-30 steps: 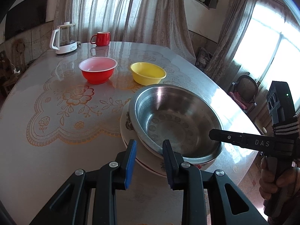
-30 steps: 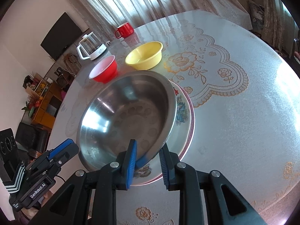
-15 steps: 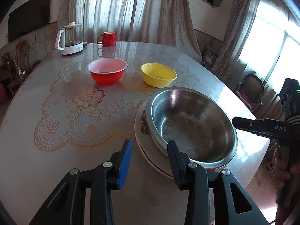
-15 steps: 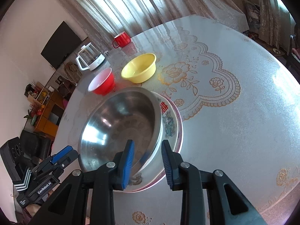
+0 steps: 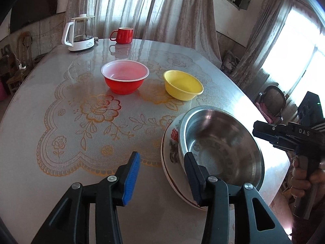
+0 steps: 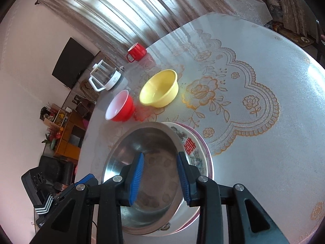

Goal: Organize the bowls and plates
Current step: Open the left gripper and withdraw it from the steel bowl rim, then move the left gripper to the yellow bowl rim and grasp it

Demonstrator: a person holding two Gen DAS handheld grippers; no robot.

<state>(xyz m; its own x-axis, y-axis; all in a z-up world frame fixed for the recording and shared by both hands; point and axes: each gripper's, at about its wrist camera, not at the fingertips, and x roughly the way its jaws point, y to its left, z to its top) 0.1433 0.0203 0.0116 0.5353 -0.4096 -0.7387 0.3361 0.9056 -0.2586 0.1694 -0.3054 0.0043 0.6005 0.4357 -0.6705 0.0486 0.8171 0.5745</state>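
A wide shiny steel bowl [image 5: 221, 142] sits nested in a white floral-patterned plate with a red rim [image 5: 172, 144] near the edge of the round glossy counter with a lace-pattern cover [image 5: 81, 122]. In the left wrist view this stack lies at about 4 o'clock from the counter's centre. The left claw [image 5: 162, 174] has just been opening; its blue-padded fingers [image 5: 132, 179] stand spread with nothing between them, the right-hand finger just in front of the plate's near rim and the other over bare counter. The right claw [image 6: 160, 179] has also just been opening; its jaws stand apart above the steel bowl's hollow, pinching nothing, and its pads [image 6: 137, 178] are clear of the rim. In the left wrist view the right claw comes in from 3 o'clock, held by a hand [image 5: 300, 181] at the frame edge, with its tip just beside the bowl's rim. At 12 o'clock from the stack stands a small yellow plastic bowl [image 5: 182, 85], and beside it, at 11 o'clock, a red plastic bowl with a white inside [image 5: 125, 79]; the two are close but apart. Far back, near the curtains [image 5: 142, 10], stand a red mug [image 5: 122, 35] and a glass kettle with a white handle and base [image 5: 80, 34].
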